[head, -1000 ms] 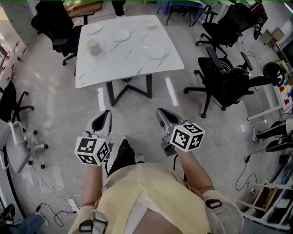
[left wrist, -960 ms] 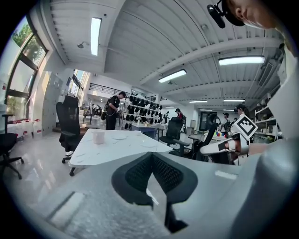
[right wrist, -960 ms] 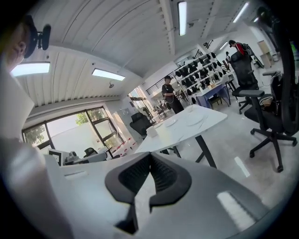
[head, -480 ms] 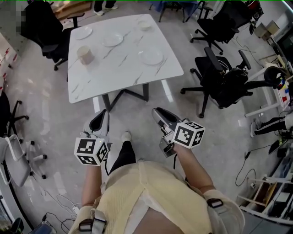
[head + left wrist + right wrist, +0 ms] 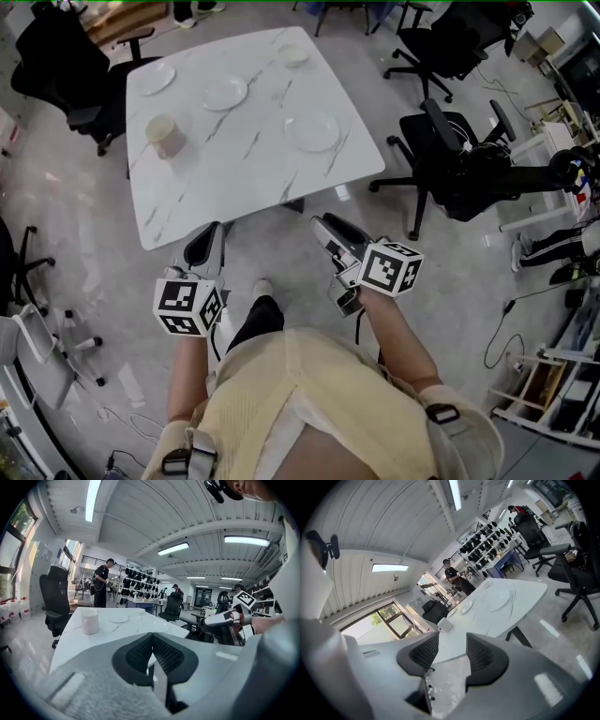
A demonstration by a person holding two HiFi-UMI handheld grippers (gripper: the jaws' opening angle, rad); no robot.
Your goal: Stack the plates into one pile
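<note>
Three white plates lie apart on the white marble table (image 5: 187,202): one at the far left (image 5: 156,77), one in the middle (image 5: 225,92), one on the right (image 5: 312,131). In the right gripper view the right plate (image 5: 499,597) is nearest. My left gripper (image 5: 208,242) is shut and empty, just short of the table's near edge; its jaws (image 5: 151,637) meet. My right gripper (image 5: 322,225) is also short of that edge. Its jaws have just been opening and now stand open (image 5: 452,651) with nothing between them.
A beige cup (image 5: 161,136) stands on the table's left part and a small bowl (image 5: 293,54) at its far right corner. Black office chairs stand to the right (image 5: 459,164) and at the far left (image 5: 66,66). People stand in the background (image 5: 101,585).
The table has come nearer in the head view; its near edge now lies just ahead of both grippers. Both grippers have moved forward with the person.
</note>
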